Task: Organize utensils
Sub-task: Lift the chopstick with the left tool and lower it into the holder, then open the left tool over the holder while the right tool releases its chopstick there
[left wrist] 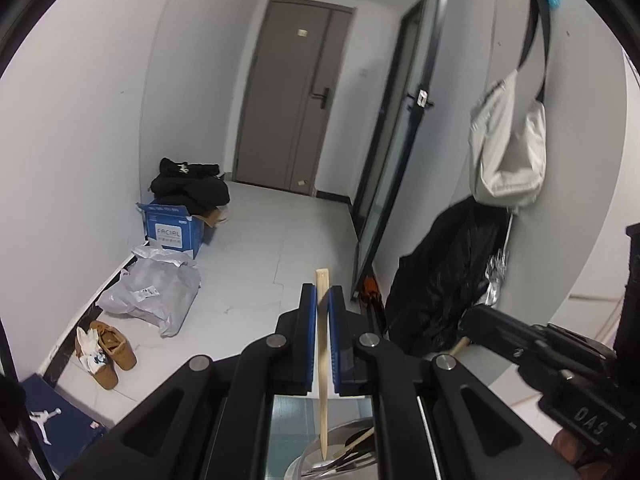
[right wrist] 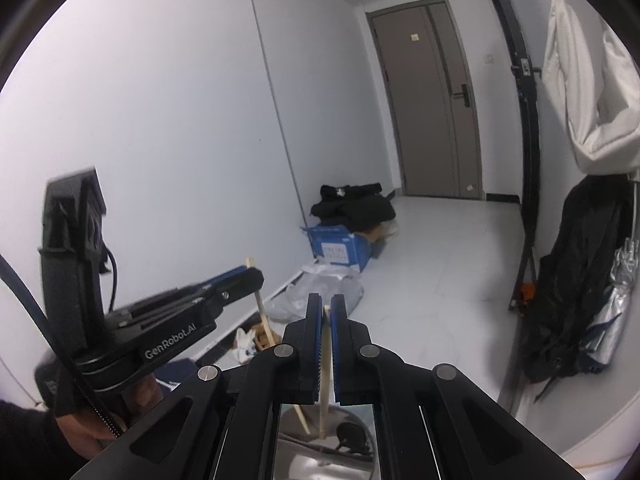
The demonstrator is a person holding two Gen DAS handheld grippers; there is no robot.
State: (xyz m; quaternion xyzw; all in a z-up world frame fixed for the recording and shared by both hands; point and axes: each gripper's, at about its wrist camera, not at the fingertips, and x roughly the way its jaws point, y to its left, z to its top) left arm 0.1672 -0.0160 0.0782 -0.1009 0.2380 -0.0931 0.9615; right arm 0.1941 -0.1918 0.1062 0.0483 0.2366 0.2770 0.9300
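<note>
Between the blue pads of the left gripper [left wrist: 322, 292] a pale wooden chopstick [left wrist: 323, 360] is clamped, standing nearly upright, its tip hanging over a shiny metal bowl [left wrist: 340, 460] below. The right gripper [right wrist: 326, 304] pinches a second chopstick [right wrist: 325, 372] the same way, above the same bowl, where a dark spoon-like utensil [right wrist: 352, 432] lies. The two tools sit side by side, a hand [right wrist: 92, 428] under the left one. Beyond them the pale floor [left wrist: 256, 248] runs to a grey door [left wrist: 288, 96], with a blue cardboard box [left wrist: 172, 230], a grey plastic bag [left wrist: 152, 296] and brown shoes [left wrist: 110, 354] along the wall, and a black coat [left wrist: 440, 280] near a hanging white bag [left wrist: 508, 152].
</note>
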